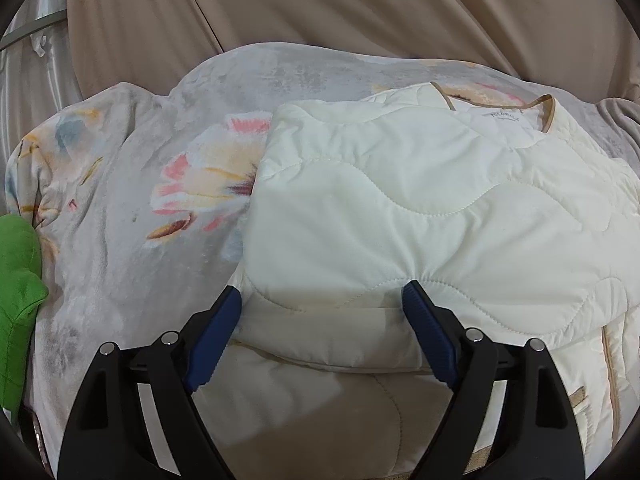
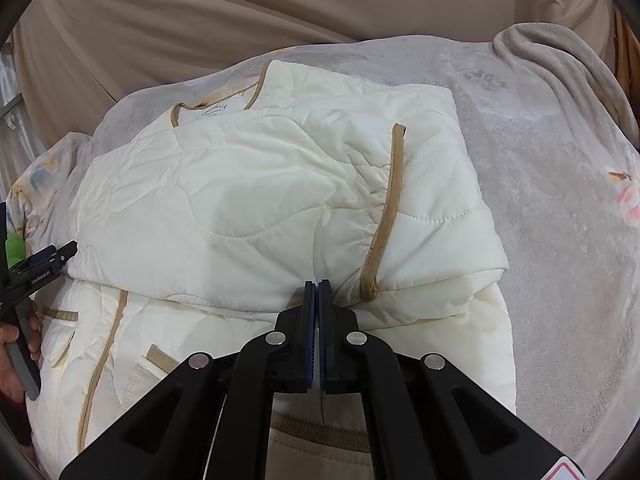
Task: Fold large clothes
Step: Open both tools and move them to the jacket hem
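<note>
Lighting is soft, even, indoor; no glare. My left gripper [image 1: 322, 300] casts a broad dim shadow on the cream jacket [image 1: 420, 208] directly beneath and ahead of it. Ahead of my right gripper [image 2: 317, 285] focus is sharp. Both views show fisheye bending and black vignetted corners.

Cream quilted jacket [image 1: 420, 216], tan trim; grey floral blanket [image 1: 132, 208]; green cloth [image 1: 16, 280]; beige curtain [image 1: 320, 4].

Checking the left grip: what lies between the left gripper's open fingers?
In the left wrist view, a folded edge of the cream jacket lies between the open fingers of the left gripper; neither visibly pinches it.
</note>
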### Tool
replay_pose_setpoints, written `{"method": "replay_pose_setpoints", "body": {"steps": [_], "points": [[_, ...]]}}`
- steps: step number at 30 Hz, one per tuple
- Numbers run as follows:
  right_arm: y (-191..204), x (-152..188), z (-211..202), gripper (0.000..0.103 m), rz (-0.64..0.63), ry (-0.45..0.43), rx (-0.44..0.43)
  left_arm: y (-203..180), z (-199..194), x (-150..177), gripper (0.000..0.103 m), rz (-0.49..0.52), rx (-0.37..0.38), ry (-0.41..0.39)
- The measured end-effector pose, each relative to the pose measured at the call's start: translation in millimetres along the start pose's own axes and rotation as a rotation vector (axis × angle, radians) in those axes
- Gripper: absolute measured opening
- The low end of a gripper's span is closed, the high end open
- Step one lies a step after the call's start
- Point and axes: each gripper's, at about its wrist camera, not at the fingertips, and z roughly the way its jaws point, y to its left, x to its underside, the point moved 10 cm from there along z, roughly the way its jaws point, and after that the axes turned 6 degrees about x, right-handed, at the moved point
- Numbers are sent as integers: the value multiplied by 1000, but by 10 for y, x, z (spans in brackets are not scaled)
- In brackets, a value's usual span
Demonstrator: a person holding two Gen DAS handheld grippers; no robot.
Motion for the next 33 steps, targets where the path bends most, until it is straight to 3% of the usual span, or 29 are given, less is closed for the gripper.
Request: {"method": "replay_pose_setpoints", "body": {"steps": [10,12,16,19,25,33], "points": [[-49,-10,-38,0,-24,-9,37,191,-29,36,84,-43,-42,9],[-126,11,-92,0,-17,-11,80,333,-64,85,84,-72,-55,25],[-401,89,-370,15,-23,-49,258,523,-286,191,83,-74,-95,19],[-467,167,-656,18,-30,-76,290,563,-544,277,82,-48,-118,-2],[-344,347,-1217,34,-115,-140,369,412,-1058,568,82,-13,-42,-14],[-219,694,-1709,45,-153,-174,379,428,-1515,1228,86,-70,59,40]]}}
